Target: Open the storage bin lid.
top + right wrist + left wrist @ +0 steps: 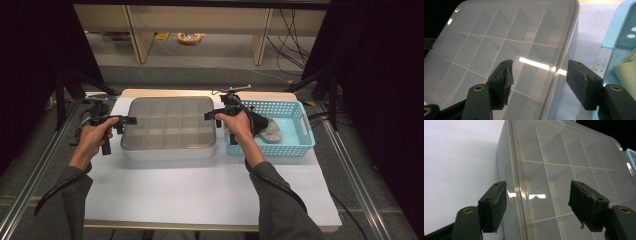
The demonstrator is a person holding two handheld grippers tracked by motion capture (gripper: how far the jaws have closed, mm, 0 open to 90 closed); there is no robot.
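Both grippers' fingers [496, 205] apart

Divided box [169, 125] on the tabletop [200, 190], basket [305, 135] just right of the box, cloth [271, 130] in the basket, left tool [120, 121] at the box's left edge, right tool [215, 116] at its right edge.

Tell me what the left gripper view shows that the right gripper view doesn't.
The left gripper view has the left gripper open astride the box's left edge, with bare white table beside it. The right gripper view has the right gripper open astride the box's other edge, next to the blue basket holding a pale cloth. Both share the clear lidded divider box.
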